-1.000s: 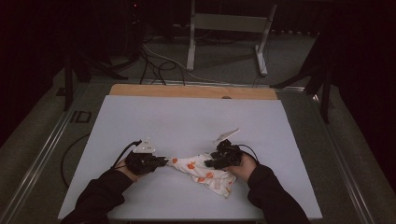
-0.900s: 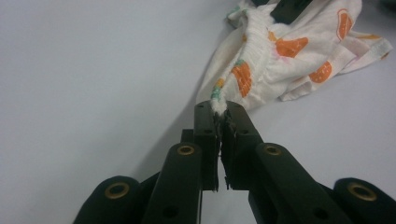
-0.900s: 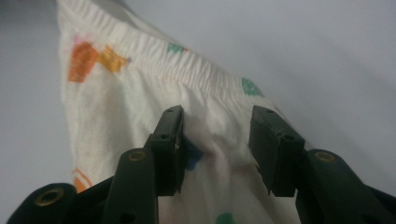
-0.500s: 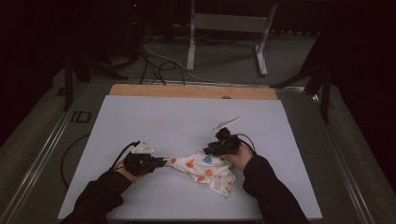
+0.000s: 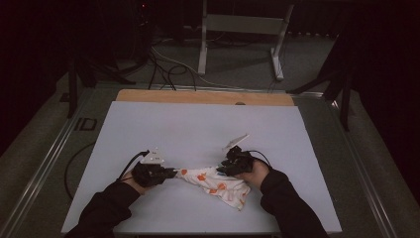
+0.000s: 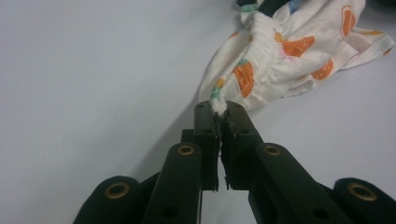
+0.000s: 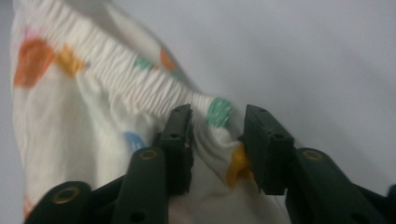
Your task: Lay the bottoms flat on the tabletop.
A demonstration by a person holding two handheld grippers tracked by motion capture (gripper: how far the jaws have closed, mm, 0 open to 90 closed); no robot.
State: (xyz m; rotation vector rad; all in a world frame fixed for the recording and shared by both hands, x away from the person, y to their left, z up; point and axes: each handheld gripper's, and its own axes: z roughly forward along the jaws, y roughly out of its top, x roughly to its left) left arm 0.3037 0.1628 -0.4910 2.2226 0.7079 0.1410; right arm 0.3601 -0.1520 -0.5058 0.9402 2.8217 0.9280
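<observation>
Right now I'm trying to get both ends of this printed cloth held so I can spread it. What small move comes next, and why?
Probably finish closing the right tongs. They have just been closing, and the cloth's elastic band bunches between jaws that stand apart. The left tongs already pinch the other end, so the cloth could then be stretched.

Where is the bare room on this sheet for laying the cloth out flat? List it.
Bare: the whole far half of the white sheet, from the wooden strip down to the grippers, plus both side margins. Crowded: the near middle, where the patterned cloth is strung between the left gripper and right gripper, with sleeves along the near edge.
</observation>
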